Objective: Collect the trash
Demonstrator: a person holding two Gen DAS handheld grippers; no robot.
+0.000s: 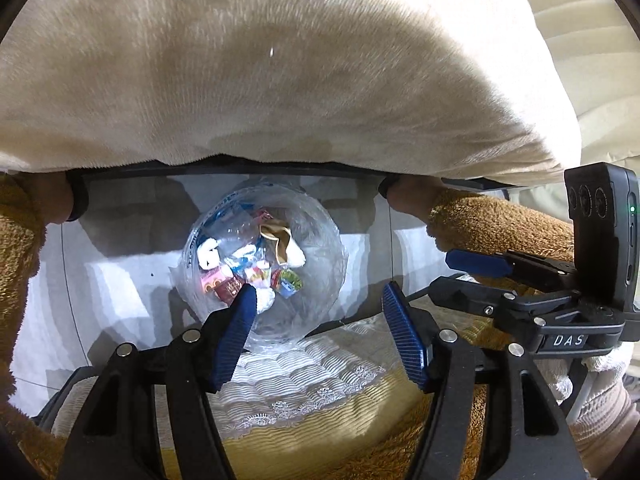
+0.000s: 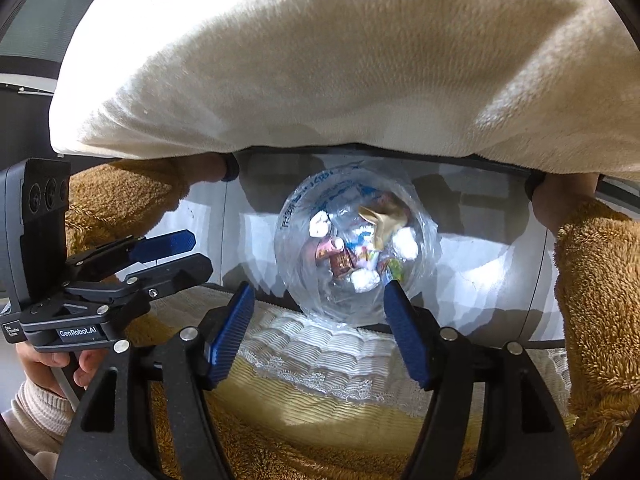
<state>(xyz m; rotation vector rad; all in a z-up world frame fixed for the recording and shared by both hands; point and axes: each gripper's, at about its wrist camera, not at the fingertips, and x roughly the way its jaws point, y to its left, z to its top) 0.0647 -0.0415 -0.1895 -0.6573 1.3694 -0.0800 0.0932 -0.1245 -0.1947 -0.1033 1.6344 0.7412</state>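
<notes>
A clear plastic bag [image 1: 320, 216] lies open on the grey floor, seen from above in both wrist views. Inside it are colourful wrappers [image 1: 224, 284], crumpled white tissue [image 1: 208, 256] and a tan paper scrap [image 1: 276, 240]. My left gripper [image 1: 318, 292] hangs over the bag's near rim, open, with nothing between its blue pads. My right gripper [image 1: 452, 276] hovers just to its right, jaws apart and empty. In the right wrist view the bag [image 2: 424, 236] holds the same wrappers [image 2: 340, 260]. There the right gripper [image 2: 319, 289] stands open above it, with the left gripper [image 2: 198, 256] beside it.
A cream plush blanket [image 1: 280, 80] overhangs the top of both views. Brown fuzzy fabric [image 1: 480, 224] flanks the bag on both sides. A yellow cushion with white lace [image 1: 300, 380] lies under the grippers. Hands in pale sleeves [image 2: 40, 400] hold the gripper handles.
</notes>
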